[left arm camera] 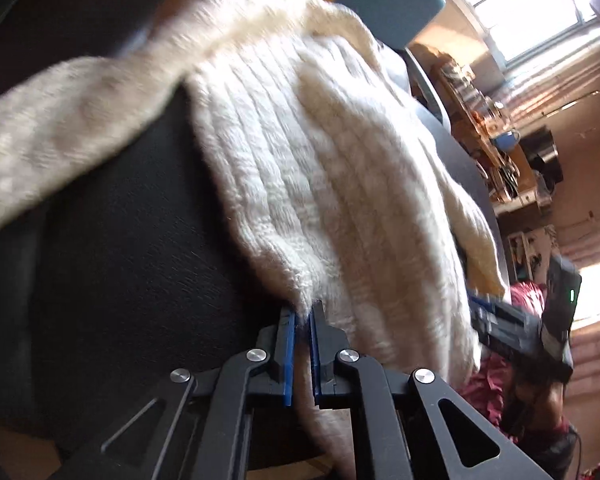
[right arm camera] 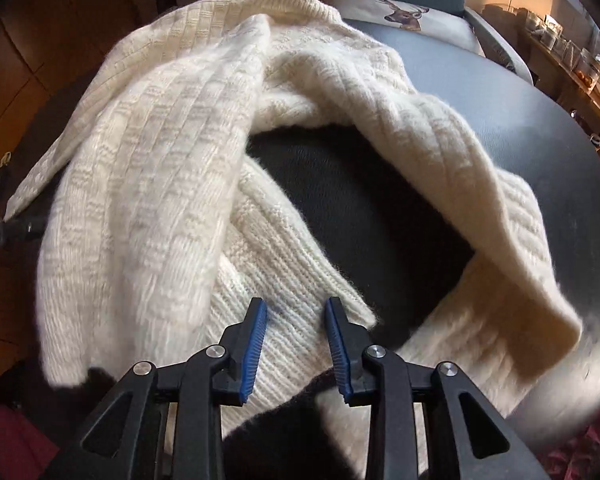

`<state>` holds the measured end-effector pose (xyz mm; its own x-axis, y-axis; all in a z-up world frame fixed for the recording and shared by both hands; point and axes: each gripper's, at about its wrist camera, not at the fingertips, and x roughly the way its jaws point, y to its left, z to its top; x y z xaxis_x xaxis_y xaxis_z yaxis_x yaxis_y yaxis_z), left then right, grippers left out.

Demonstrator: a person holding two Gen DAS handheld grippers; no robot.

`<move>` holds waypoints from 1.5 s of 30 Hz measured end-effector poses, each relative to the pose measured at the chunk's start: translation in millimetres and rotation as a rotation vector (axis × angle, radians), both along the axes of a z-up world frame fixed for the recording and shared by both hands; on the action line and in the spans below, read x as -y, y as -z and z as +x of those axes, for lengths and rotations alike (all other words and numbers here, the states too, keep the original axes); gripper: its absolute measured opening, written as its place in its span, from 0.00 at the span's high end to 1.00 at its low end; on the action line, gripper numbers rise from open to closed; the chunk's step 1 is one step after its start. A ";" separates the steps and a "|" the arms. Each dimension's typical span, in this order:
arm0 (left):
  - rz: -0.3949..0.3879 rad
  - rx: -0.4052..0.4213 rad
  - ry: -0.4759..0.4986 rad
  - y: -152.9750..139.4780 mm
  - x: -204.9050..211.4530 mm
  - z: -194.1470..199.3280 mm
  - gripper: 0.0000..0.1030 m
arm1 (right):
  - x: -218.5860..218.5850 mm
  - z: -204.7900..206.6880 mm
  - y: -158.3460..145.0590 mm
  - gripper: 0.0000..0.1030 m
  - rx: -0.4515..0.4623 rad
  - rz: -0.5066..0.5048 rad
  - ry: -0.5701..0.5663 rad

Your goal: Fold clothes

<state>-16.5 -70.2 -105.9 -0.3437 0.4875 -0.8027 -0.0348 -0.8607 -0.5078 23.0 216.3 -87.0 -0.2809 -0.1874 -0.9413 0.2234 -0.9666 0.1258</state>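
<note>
While the left claw (left arm camera: 303,314) pinches the cream sweater's (left arm camera: 300,152) edge, the right claw (right arm camera: 296,312) hangs released above its ribbing.

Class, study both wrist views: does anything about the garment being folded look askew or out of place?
Yes. The cream knit sweater lies bunched and twisted on the dark round table, one sleeve looped over so a patch of dark surface shows through. The left hand-held gripper pinches an edge; the right hand-held gripper is open over the ribbed hem.

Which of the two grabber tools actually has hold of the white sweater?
The left gripper: its blue pads are pinched on the cream knit sweater's edge. The right gripper hangs open above the ribbed hem, gripping nothing.
</note>
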 end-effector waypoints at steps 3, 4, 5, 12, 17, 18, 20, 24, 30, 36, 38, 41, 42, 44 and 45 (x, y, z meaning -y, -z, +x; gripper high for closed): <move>-0.078 -0.031 -0.066 -8.1 34.2 -1.3 0.94 | -4.3 15.9 -4.0 0.70 0.047 -0.088 0.021; -0.100 -0.038 -0.093 -10.5 45.8 -1.6 0.94 | -10.1 15.7 -8.7 0.70 0.036 -0.153 0.046; -0.109 -0.034 -0.099 -9.8 54.4 -0.8 0.94 | -15.9 15.6 -13.4 0.70 0.025 -0.217 0.071; -0.102 -0.015 -0.153 -11.1 60.4 -5.2 0.92 | -41.1 -49.1 -12.7 0.70 -0.038 -0.542 0.367; -0.119 -0.088 -0.150 -30.7 45.6 -7.5 0.92 | -38.7 -99.7 28.5 0.68 0.018 -0.723 0.579; -0.122 -0.107 -0.130 -35.0 41.5 -6.6 0.92 | -36.3 -106.1 34.6 0.68 0.023 -0.724 0.603; -0.121 -0.113 -0.076 -34.7 35.2 -6.4 0.92 | -31.6 -114.8 42.2 0.70 -0.004 -0.751 0.617; -0.170 -0.101 0.034 -24.4 15.6 -13.1 0.92 | -5.3 -141.1 20.9 0.85 -0.131 -0.367 0.452; -0.230 -0.047 0.110 -0.8 8.4 -22.8 0.91 | 3.8 -190.7 -5.8 0.84 -0.231 0.270 0.272; -0.206 -0.033 0.100 -2.5 13.7 -23.8 0.91 | -49.6 -171.0 -44.5 0.73 -0.198 -0.049 0.370; -0.148 -0.026 0.085 -4.5 20.8 -23.0 0.91 | -55.5 -146.3 -50.6 0.73 -0.197 -0.171 0.336; -0.081 -0.038 0.008 -15.7 45.8 -17.0 0.91 | -30.6 -102.7 -48.8 0.73 -0.188 -0.250 0.223; -0.067 -0.045 -0.028 -20.2 58.9 -14.2 0.91 | -19.5 -88.2 -45.2 0.73 -0.183 -0.244 0.191; -0.039 -0.059 -0.102 -29.3 85.1 -8.4 0.91 | -0.8 -66.2 -34.4 0.73 -0.167 -0.200 0.136; -0.056 -0.063 -0.158 -33.8 105.1 -4.0 0.90 | 6.8 -59.1 -26.9 0.73 -0.157 -0.162 0.120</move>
<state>-20.5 -175.3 -72.1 -0.4632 0.3783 -0.8014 0.0727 -0.8851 -0.4598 -36.1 209.5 -60.1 -0.4510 -0.2887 -0.8445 0.1373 -0.9574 0.2540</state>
